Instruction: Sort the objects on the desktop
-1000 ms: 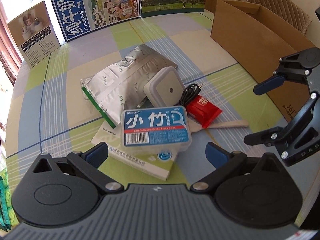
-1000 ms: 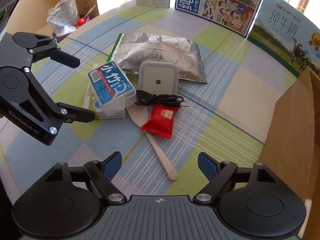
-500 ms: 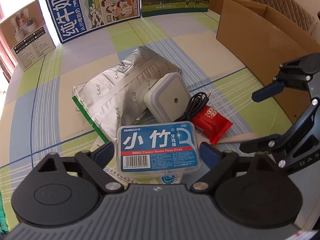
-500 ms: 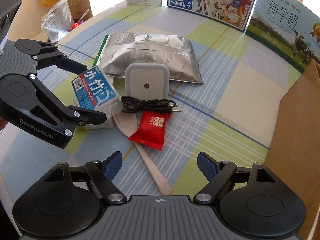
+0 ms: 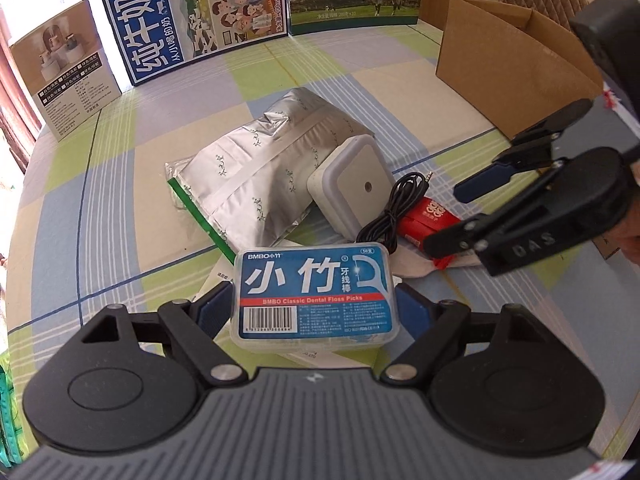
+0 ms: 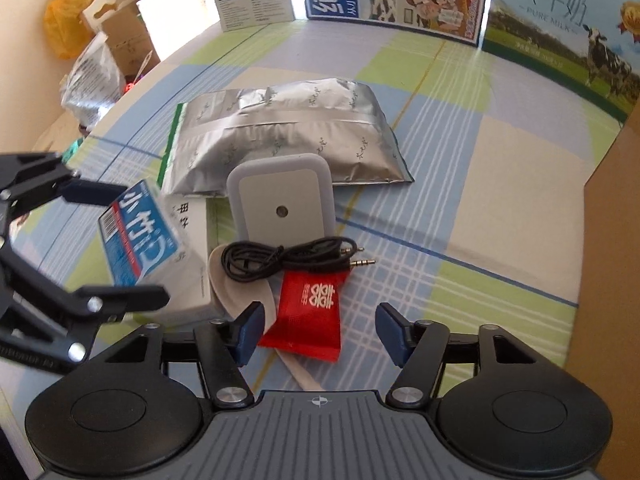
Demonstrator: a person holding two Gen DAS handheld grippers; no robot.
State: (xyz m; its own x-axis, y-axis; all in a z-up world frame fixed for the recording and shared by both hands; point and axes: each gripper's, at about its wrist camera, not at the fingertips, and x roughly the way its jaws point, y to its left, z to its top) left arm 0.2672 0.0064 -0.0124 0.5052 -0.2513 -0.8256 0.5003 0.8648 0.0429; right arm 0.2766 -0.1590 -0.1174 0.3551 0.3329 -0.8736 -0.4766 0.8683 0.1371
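The light, rigid, slippery dental floss pick box (image 5: 316, 296) is being clamped across its short ends by the left gripper (image 5: 316, 306), while the right gripper (image 6: 320, 334) is being held with fingers apart.

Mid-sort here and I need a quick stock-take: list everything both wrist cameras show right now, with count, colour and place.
floss pick box: 1, blue label, between the left gripper's fingers
white carton: 1, white, under the floss pick box
foil pouch: 1, silver with green edge, table centre
night light: 1, white-grey square, leaning on the foil pouch
audio cable: 1, black, coiled in front of the night light
candy packet: 1, red, between the right gripper's fingers
wooden spoon: 1, pale, partly under cable and candy packet
cardboard box: 1, brown, open, table's right side
milk cartons: 2, blue and green, far edge
left gripper: 1, black, blue pads
right gripper: 1, black, blue pads
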